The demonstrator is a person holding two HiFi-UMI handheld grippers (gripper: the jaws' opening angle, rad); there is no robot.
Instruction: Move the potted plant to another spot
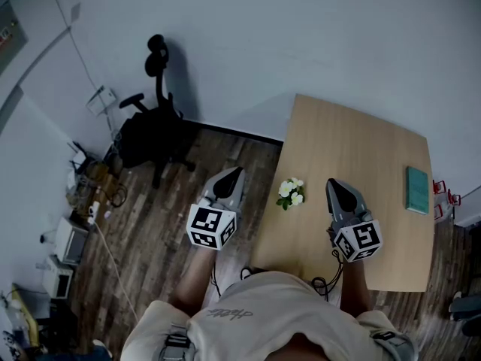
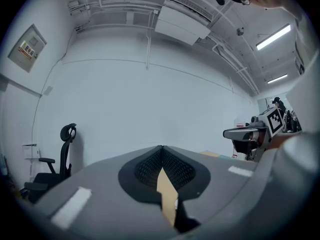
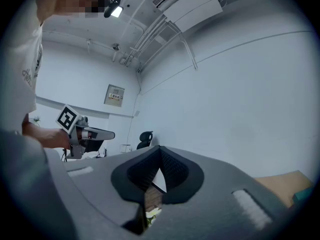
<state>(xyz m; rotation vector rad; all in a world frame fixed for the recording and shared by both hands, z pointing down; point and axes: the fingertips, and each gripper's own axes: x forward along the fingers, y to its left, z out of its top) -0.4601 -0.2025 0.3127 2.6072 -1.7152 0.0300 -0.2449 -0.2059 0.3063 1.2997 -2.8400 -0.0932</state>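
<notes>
A: Where's the potted plant (image 1: 291, 193)?
B: Upright on the table (image 1: 353, 149), close to its left edge, about midway along and slightly toward the person's end. A teal book (image 1: 417, 189) lies at the right edge, well apart.
A: Grippers?
B: Left gripper (image 1: 236, 171): jaws together at the tips, nothing between them. Right gripper (image 1: 331, 182): same, fully closed and empty. Both are held level, one on each side of the plant. Neither touches it.
A: Which step?
B: Can't settle it. This fits hands coming in to pick the pot up. It also fits the pot already set down at its new spot, hands clear. So I'm not calling a next move.
</notes>
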